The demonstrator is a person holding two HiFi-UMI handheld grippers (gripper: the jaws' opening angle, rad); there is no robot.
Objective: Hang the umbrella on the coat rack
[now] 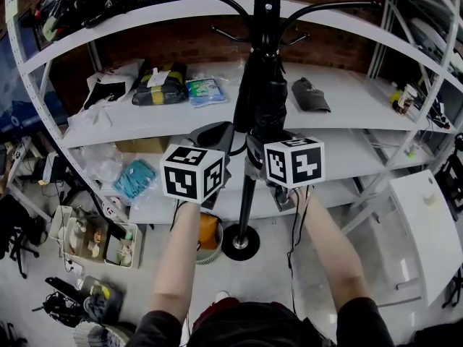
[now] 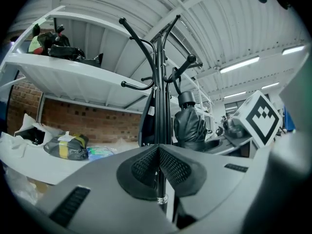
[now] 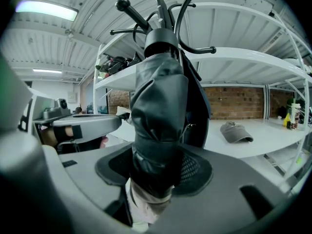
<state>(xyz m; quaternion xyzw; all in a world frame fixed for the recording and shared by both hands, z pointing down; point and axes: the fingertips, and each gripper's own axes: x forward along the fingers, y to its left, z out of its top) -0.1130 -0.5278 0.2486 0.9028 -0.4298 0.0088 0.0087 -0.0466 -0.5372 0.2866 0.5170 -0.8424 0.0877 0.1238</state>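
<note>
The black coat rack (image 1: 249, 194) stands in front of the white shelves, its curved hooks (image 2: 146, 43) spreading out at the top. A folded black umbrella (image 1: 268, 114) is held upright against the pole, its top close under the hooks (image 3: 165, 13). My right gripper (image 3: 156, 169) is shut on the lower part of the umbrella (image 3: 158, 111), with its pale handle below the pads. My left gripper (image 2: 158, 152) is just left of the pole, its pads together with nothing held. From there the umbrella (image 2: 189, 123) shows to the right of the pole. Whether any strap is over a hook is hidden.
White curved shelves (image 1: 347, 85) run behind the rack and carry a grey cap (image 1: 309, 95), a dark bag (image 1: 159, 85) and a blue packet (image 1: 205, 90). Baskets of odds and ends (image 1: 94, 241) sit on the floor at left. A white table (image 1: 427, 230) stands at right.
</note>
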